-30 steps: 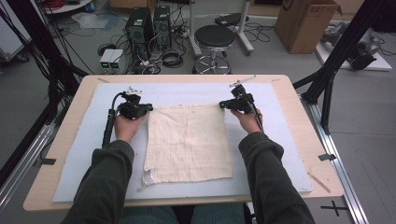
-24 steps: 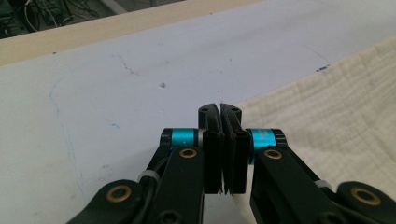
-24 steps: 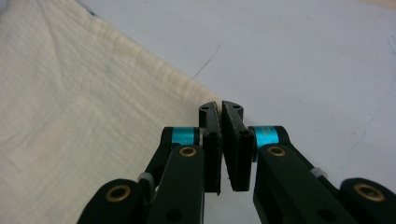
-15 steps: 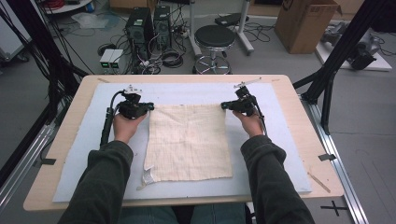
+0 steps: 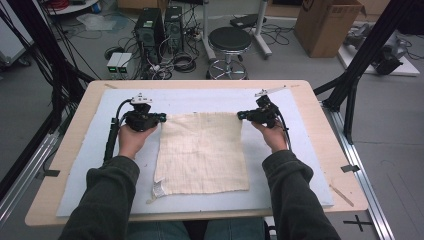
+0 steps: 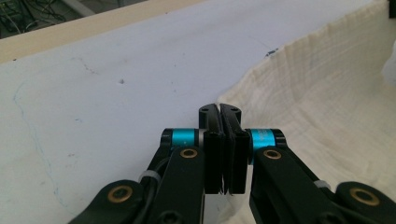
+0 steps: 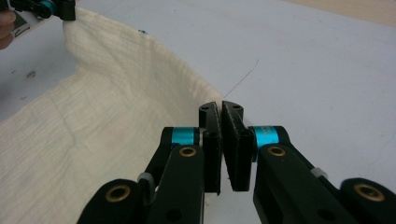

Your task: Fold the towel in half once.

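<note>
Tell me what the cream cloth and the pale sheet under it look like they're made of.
The cream cloth looks like a thin woven cotton, perhaps gauze: matte, with a crinkled weave, a faint grid of lines and soft folds where the corners are lifted. The pale sheet looks like a smooth matte mat, perhaps foam or plastic: flat and slightly scuffed, though its material stays uncertain.
</note>
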Tool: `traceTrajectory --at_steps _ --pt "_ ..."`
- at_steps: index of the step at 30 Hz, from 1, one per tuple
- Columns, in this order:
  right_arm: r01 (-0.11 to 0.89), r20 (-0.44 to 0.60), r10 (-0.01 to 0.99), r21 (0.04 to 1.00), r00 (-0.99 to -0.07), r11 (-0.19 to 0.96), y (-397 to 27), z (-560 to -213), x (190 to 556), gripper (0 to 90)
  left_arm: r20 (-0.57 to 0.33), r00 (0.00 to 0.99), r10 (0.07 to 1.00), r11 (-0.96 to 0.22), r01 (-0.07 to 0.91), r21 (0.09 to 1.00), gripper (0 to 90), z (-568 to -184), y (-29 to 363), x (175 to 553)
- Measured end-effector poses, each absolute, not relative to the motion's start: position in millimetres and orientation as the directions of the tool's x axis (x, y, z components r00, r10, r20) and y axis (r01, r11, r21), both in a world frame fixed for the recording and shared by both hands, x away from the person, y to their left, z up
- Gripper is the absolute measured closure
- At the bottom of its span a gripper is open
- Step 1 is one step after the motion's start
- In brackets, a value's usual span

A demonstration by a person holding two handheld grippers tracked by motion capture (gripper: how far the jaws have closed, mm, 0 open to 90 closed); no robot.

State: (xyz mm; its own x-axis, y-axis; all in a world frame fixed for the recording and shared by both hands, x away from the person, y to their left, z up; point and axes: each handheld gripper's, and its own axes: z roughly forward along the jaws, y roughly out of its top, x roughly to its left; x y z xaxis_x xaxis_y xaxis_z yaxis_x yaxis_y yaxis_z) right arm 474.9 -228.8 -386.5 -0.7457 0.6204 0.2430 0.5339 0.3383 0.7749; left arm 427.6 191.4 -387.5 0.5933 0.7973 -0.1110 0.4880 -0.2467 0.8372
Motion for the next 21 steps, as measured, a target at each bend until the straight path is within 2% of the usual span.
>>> traceTrajectory --at_steps 21 --pt "0.518 0.263 0.572 0.783 -0.777 0.344 -230.7 -387.4 457.9 86.5 -0.121 0.608 0.785 -0.24 0.479 0.844 87.8 -391.4 203.9 407.5"
